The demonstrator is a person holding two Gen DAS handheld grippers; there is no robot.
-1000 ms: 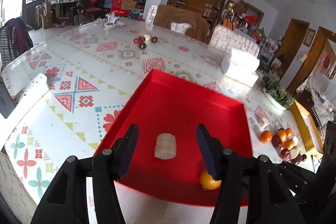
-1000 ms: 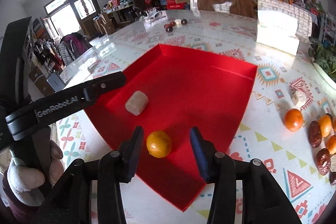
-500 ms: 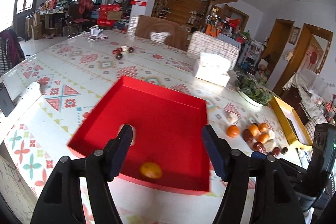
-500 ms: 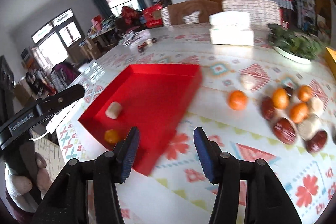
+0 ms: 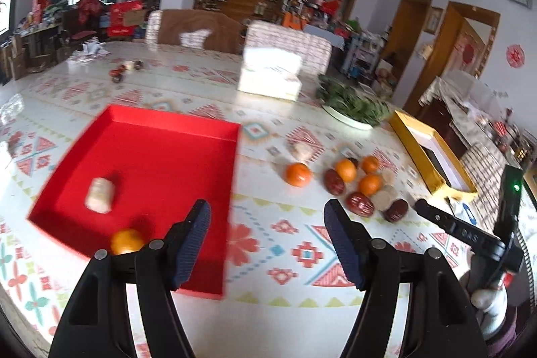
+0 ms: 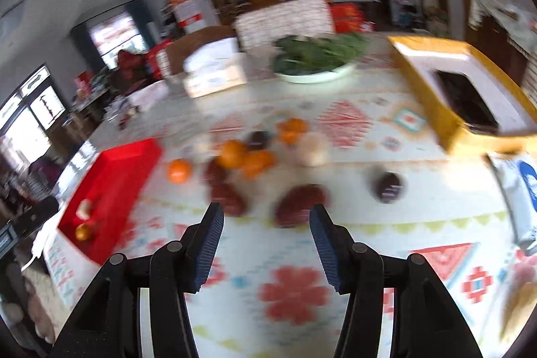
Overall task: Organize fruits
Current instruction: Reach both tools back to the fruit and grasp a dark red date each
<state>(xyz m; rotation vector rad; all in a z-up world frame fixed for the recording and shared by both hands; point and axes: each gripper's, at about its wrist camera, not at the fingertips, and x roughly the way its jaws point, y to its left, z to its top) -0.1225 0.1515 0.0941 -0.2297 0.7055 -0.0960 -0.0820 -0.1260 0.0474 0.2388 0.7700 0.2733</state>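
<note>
A red tray (image 5: 161, 136) lies on the patterned table and holds a pale beige piece (image 5: 99, 194) and an orange (image 5: 127, 241) at its near edge. To its right lies a loose cluster of oranges (image 5: 297, 174), dark red dates (image 5: 359, 203) and pale pieces. My left gripper (image 5: 266, 237) is open and empty above the tray's right edge. In the blurred right wrist view my right gripper (image 6: 266, 235) is open and empty, just short of two dates (image 6: 300, 204); the tray (image 6: 110, 180) lies at the left.
A yellow box (image 5: 426, 150) stands at the right and also shows in the right wrist view (image 6: 459, 89). A plate of greens (image 5: 352, 106) and a white tissue box (image 5: 268, 72) stand behind the fruit. A few small fruits (image 5: 126, 69) lie far back.
Both grippers swung right, away from the tray toward the fruit cluster. The right gripper left the orange lying in the tray and now faces the dates. Both stay open.
</note>
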